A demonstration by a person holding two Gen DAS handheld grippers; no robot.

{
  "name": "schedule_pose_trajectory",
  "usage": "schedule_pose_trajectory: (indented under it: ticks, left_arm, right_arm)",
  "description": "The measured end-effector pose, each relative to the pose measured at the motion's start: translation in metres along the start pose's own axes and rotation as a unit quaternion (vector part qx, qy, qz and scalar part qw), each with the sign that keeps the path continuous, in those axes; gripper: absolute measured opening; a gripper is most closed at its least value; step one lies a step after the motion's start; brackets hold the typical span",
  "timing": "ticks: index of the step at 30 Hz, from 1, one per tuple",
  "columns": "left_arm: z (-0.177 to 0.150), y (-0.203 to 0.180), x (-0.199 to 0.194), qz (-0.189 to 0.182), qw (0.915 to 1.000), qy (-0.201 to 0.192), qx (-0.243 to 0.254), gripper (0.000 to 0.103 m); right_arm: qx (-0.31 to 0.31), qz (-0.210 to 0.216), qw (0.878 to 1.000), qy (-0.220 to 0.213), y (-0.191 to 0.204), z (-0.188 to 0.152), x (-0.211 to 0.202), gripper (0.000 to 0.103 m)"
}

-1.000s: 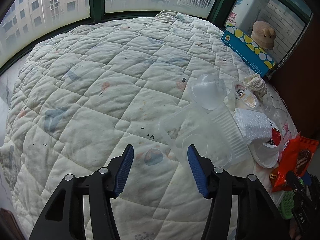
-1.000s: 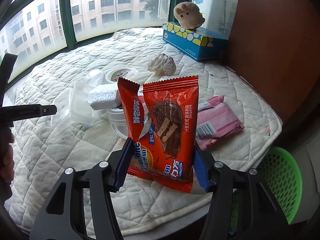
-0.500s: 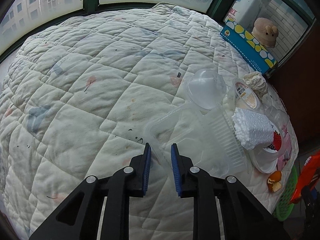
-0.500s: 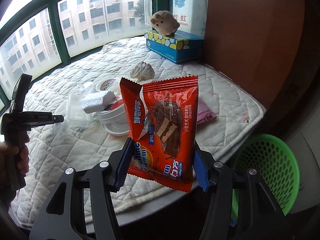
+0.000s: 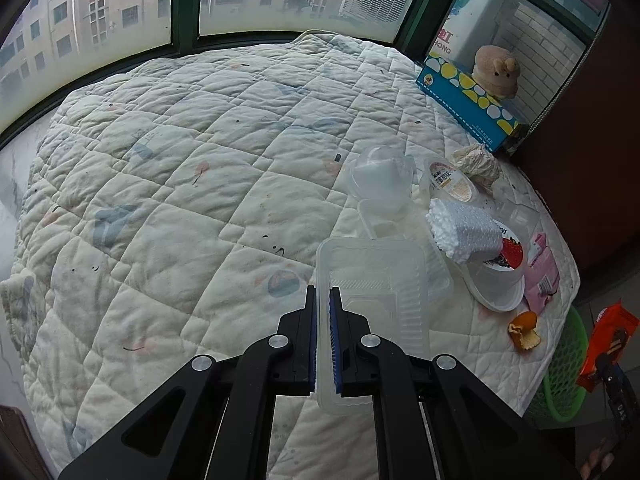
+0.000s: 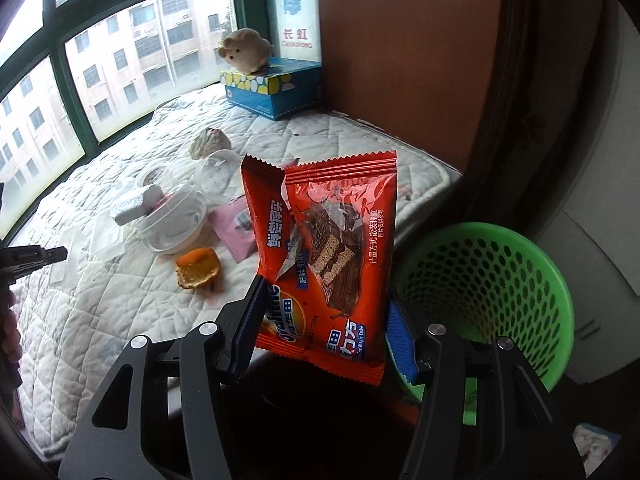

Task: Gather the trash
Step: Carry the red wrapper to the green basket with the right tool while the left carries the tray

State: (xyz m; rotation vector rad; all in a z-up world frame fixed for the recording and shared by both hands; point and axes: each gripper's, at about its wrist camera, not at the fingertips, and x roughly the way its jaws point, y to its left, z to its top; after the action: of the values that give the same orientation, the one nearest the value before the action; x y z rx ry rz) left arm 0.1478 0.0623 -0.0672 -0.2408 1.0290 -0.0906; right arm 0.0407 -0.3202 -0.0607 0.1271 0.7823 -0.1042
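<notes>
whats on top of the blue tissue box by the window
A tan plush toy sits on the blue tissue box. The box top beneath the toy is covered, so nothing else can be confirmed there.

Setting: a bedroom in a home, by a bay window.
Bed: a mattress under a white quilted cover with faint printed motifs (image 5: 192, 184), filling the window alcove.
Windows: dark green framed panes (image 5: 184, 4) on two sides, looking onto multi-storey apartment blocks (image 6: 160, 52).
Personal items: a beige plush toy (image 6: 244, 50) sitting on a blue tissue box with yellow and white spots (image 6: 272, 88), at the bed's far corner.
Walls: a brown wooden panel (image 6: 400, 48) beside the bed.
Waste bin: a green perforated plastic basket (image 6: 488, 280) on the floor just beside the bed.
</notes>
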Motion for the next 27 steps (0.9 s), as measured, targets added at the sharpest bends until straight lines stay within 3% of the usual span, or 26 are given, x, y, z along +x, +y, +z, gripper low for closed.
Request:
schedule_pose_trajectory:
  ticks: [7,14,22,27]
  left_arm:
    - [-0.008,-0.028,-0.034,-0.030,0.9989,-0.016,0.033,0.006]
    - [-0.013,-0.088,-0.042,-0.074,0.9941,-0.008,0.079,0.006]
    - [-0.022,-0.170,-0.034,-0.115,0.9841,0.013,0.135,0.006]
    - [-0.030,-0.223,-0.027,-0.134,0.9750,0.023,0.175,0.006]
  right_arm:
    - [0.031,-0.027,0.999,0.000,-0.040,-0.005,-0.002,0.056]
    - [0.056,-0.054,0.997,0.010,-0.077,-0.012,0.000,0.056]
    - [0.073,-0.075,0.994,0.021,-0.115,-0.024,0.000,0.059]
    - [0.082,-0.080,0.993,0.024,-0.133,-0.030,0.001,0.066]
